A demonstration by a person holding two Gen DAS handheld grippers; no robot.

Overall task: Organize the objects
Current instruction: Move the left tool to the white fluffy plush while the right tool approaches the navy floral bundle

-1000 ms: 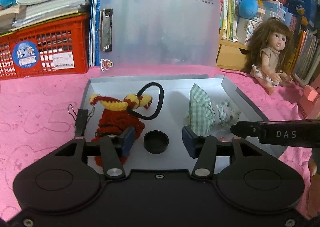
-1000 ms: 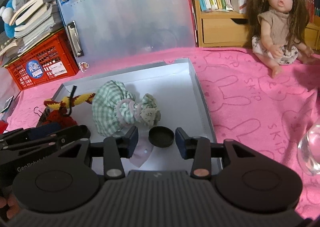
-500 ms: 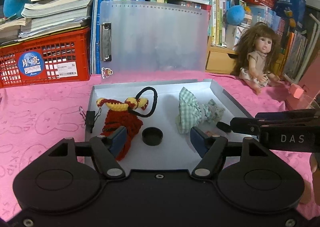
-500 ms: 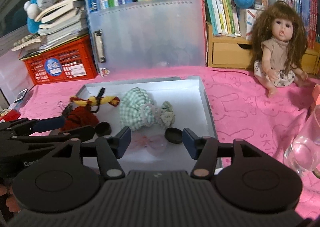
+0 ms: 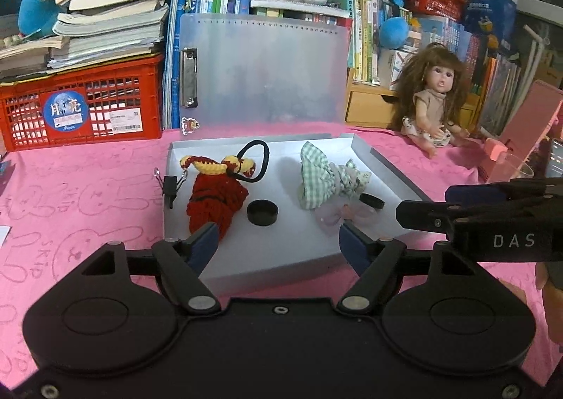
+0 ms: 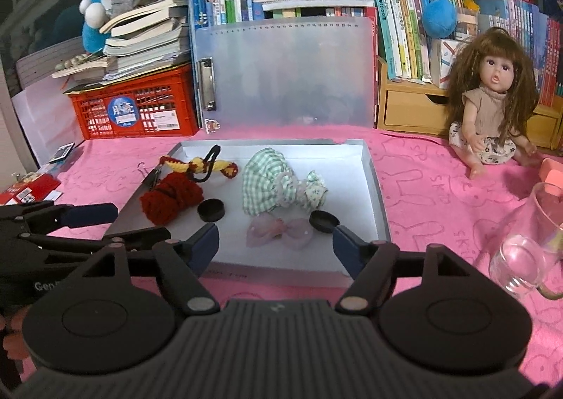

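A shallow grey tray point(image 5: 387, 166) point(image 6: 376, 187) lies on the pink cloth. In it are a red and yellow crochet piece point(image 5: 214, 198) point(image 6: 172, 196) with a black hair tie point(image 5: 258, 161), a green checked cloth bundle point(image 5: 316, 180) point(image 6: 267, 184), two black caps point(image 5: 262, 212) point(image 6: 323, 221), and a pale pink bow point(image 6: 278, 228). A black binder clip point(image 5: 170, 186) sits on the tray's left rim. My left gripper point(image 5: 278, 245) hovers at the tray's near edge, jaws opening, nothing between them. My right gripper point(image 6: 276, 245) stands likewise at the near edge, jaws opening and empty.
A frosted clipboard point(image 5: 264, 71) leans behind the tray, a red crate point(image 5: 81, 106) with stacked books to its left. A doll point(image 5: 432, 103) point(image 6: 492, 106) sits at the right. A clear glass point(image 6: 527, 244) stands at the near right, bookshelves and plush toys behind.
Both grippers have drawn back and up from the tray and opened wider. The black caps they stood over now lie free on the tray floor.
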